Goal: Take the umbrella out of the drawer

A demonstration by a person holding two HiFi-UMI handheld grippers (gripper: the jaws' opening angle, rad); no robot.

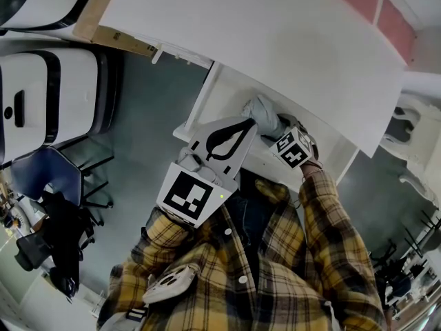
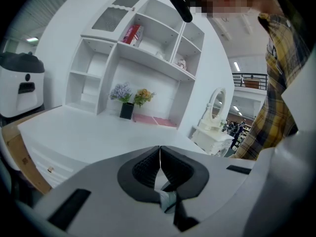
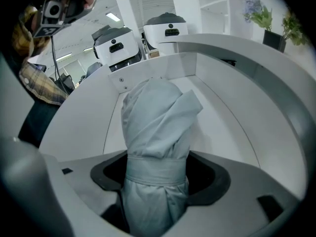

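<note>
Extending lengthwise toward the far wall of the drawer, the umbrella was clasped at its strap by the right gripper; the left gripper was held closed and empty, nearer.

A white desk stretches ahead of the left gripper. Beyond it rise white shelves with potted flowers. A mirror stands right. Grey floor, ceiling strip lights.

The umbrella is pale grey-blue, the drawer white.
</note>
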